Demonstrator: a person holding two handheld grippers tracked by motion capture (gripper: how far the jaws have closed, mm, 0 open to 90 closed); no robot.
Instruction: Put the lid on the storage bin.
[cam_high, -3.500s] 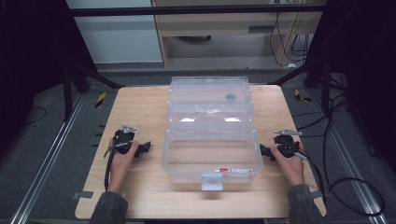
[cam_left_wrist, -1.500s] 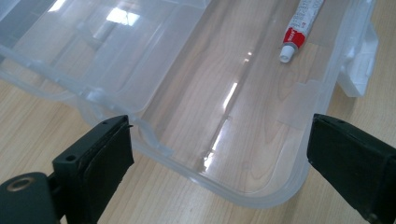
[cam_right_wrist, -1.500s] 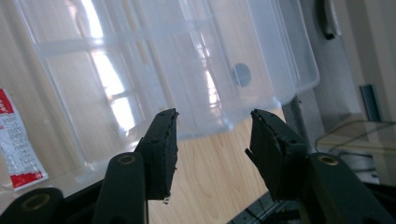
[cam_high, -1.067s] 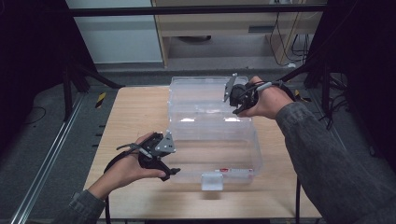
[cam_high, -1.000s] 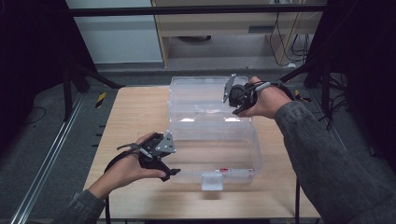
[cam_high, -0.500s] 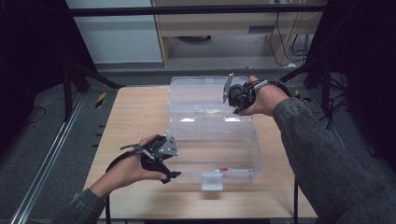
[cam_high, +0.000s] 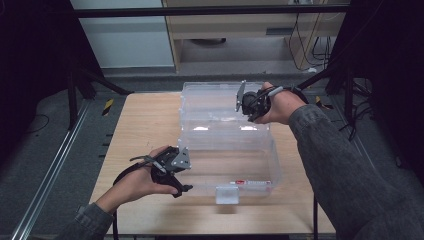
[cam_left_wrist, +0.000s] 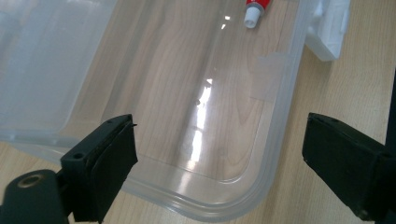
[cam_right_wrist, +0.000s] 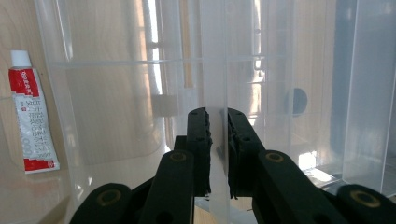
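The lid (cam_high: 220, 102) of the clear plastic box (cam_high: 230, 160) stands open at the back of the desk (cam_high: 145, 120), its thin edge pinched between the right gripper (cam_right_wrist: 217, 154)'s closed jaws. The left gripper (cam_left_wrist: 219, 154) hangs over the box's near corner, jaws wide apart with the rim between them, gripping nothing. A red-and-white tube (cam_right_wrist: 30, 119) lies on the box floor, left of the right jaws; it carries print, but too small to read. My worry is the slick lid sliding out of that narrow pinch and dropping, or the whole light box skidding on the desk, since nothing steadies it.
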